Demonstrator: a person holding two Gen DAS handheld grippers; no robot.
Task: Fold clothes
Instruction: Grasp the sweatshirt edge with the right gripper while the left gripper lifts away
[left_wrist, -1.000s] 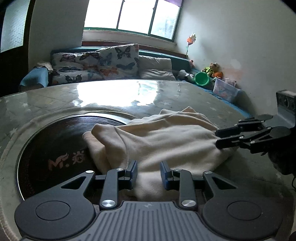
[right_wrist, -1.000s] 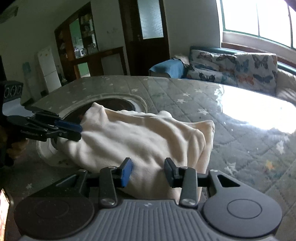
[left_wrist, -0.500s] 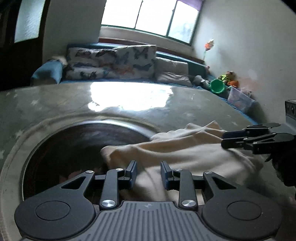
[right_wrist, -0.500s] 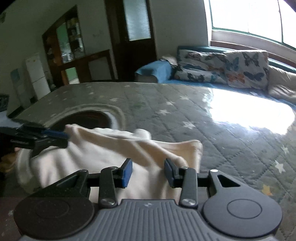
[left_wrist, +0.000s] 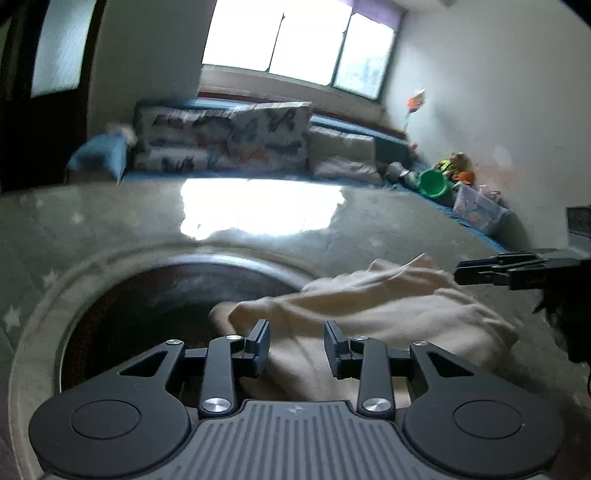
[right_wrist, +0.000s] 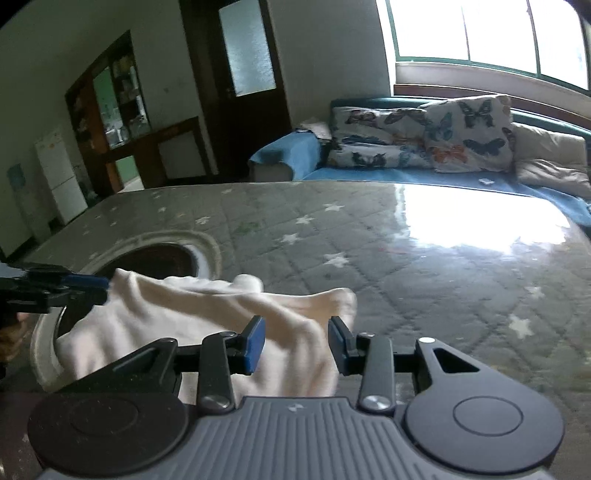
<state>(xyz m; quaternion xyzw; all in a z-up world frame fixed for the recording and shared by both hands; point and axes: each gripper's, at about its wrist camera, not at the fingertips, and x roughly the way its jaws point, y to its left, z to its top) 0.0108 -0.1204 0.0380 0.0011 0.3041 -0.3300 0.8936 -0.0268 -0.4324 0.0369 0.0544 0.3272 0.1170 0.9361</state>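
A cream garment (left_wrist: 373, 310) lies bunched on the table near its front edge, partly over the dark round inset (left_wrist: 155, 299); it also shows in the right wrist view (right_wrist: 207, 317). My left gripper (left_wrist: 296, 347) is open, its jaws apart just above the garment's near edge. My right gripper (right_wrist: 296, 343) is open too, its jaws either side of a raised fold. In the left wrist view the right gripper (left_wrist: 480, 271) hovers over the garment's right end. In the right wrist view the left gripper (right_wrist: 79, 290) is at the garment's left end.
The table has a grey quilted cover with stars (right_wrist: 369, 240) and a bright glare patch (left_wrist: 258, 210). Behind it is a blue sofa with butterfly cushions (right_wrist: 424, 136). Toys and a green bucket (left_wrist: 432, 182) sit at the far right.
Both grippers have pulled back and risen, staying open. The garment sits lower and further right in the left view, more bunched, uncovering more of the dark inset.
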